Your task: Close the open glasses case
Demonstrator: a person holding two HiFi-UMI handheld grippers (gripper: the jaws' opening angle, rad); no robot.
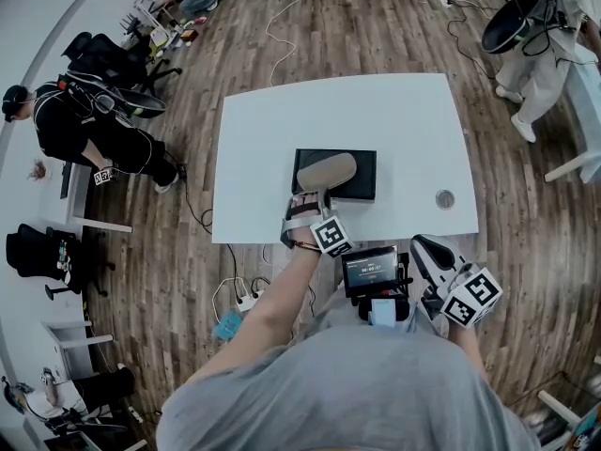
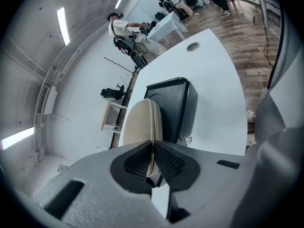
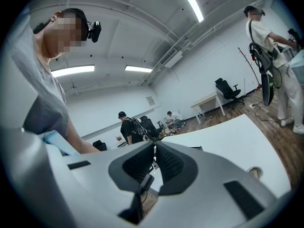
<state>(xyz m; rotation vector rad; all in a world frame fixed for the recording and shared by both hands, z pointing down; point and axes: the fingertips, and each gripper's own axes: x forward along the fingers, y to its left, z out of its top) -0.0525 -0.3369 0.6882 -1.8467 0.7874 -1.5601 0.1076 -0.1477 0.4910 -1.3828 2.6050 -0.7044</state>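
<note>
Left gripper (image 2: 152, 145): jaws pressed together on the near rim of the beige glasses case (image 2: 141, 122), pads pinching either side of its seam. The two shells look to meet, with no gap visible. The case sits over the near edge of the black tray (image 2: 173, 101) on the white table (image 2: 213, 94); whether it touches the tray cannot be told. Small round disc (image 2: 193, 46): well beyond the tray. Right gripper (image 3: 155, 146): jaws together, nothing between them, held back from the tray by the person's body. Risk, judged: the pinch is narrow, so the case may pivot or slip, and the lid spring apart if unlatched. Writing: none legible; chest display (image 1: 370, 271) digits too small.
</note>
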